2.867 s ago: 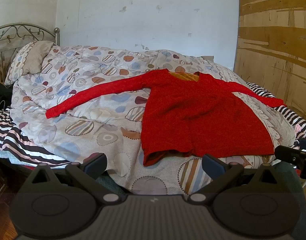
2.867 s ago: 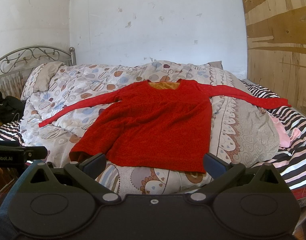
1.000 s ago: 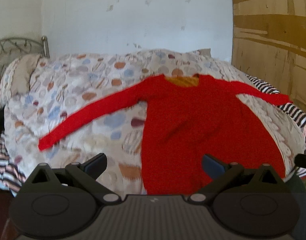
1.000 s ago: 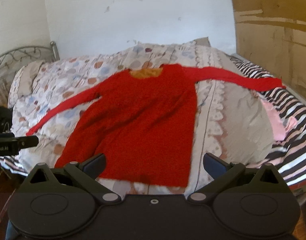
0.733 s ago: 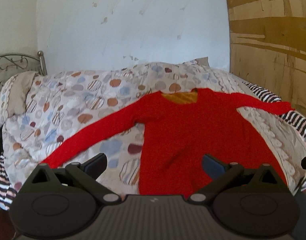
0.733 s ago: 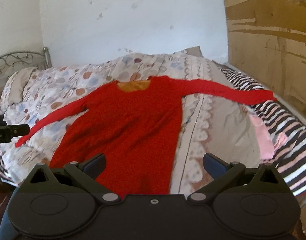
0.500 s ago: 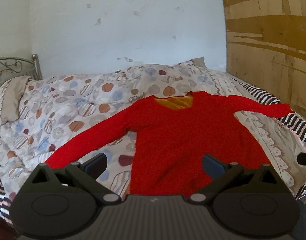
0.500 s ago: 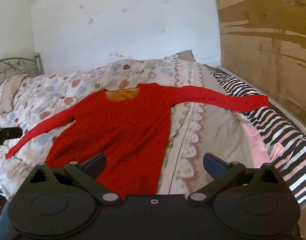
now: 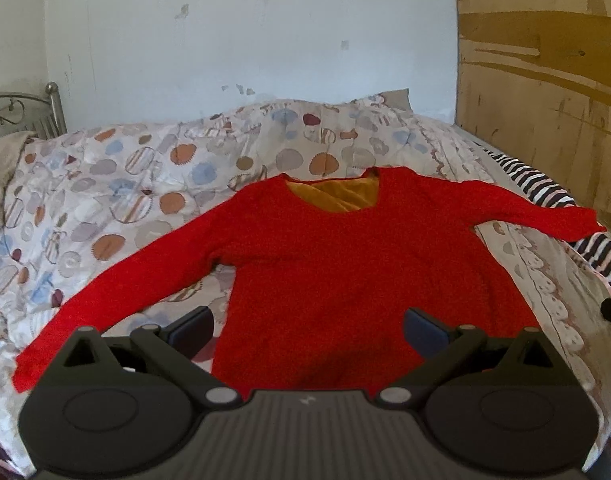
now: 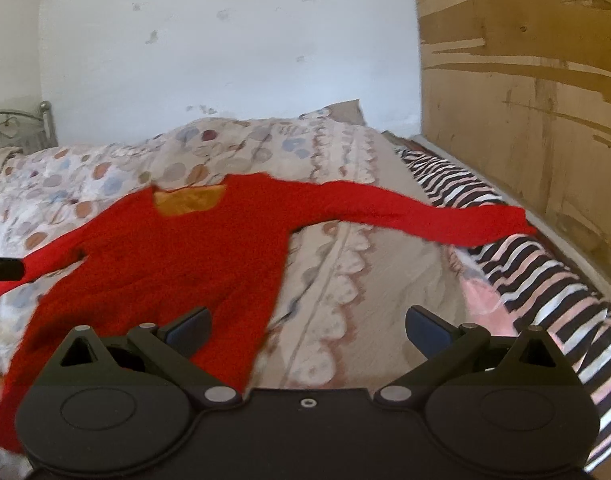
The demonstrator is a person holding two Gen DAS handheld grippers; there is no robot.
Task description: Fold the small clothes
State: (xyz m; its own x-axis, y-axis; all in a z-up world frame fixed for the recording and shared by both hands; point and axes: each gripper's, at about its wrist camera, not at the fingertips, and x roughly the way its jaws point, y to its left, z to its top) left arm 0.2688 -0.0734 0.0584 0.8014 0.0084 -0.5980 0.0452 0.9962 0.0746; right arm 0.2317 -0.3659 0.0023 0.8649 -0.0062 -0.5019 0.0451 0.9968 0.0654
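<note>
A red long-sleeved top (image 9: 345, 264) with a yellow lining at the neck lies flat on the bed, both sleeves spread out; it also shows in the right wrist view (image 10: 177, 256). My left gripper (image 9: 307, 326) is open and empty, hovering over the top's lower body. My right gripper (image 10: 307, 326) is open and empty, above the quilt beside the top's right edge. The right sleeve (image 10: 425, 210) stretches toward the striped sheet. The left sleeve (image 9: 117, 280) runs toward the bed's near left.
A patterned quilt (image 9: 145, 184) covers the bed. A striped sheet (image 10: 545, 272) and a pink cloth (image 10: 485, 296) lie on the right. A wooden panel (image 10: 525, 100) stands along the right side. A metal headboard (image 9: 21, 112) and pillow (image 9: 1, 176) are at the left.
Both grippers have moved forward over the bed and closer to the top. The right gripper has swung rightward, toward the right sleeve. Both stay open.
</note>
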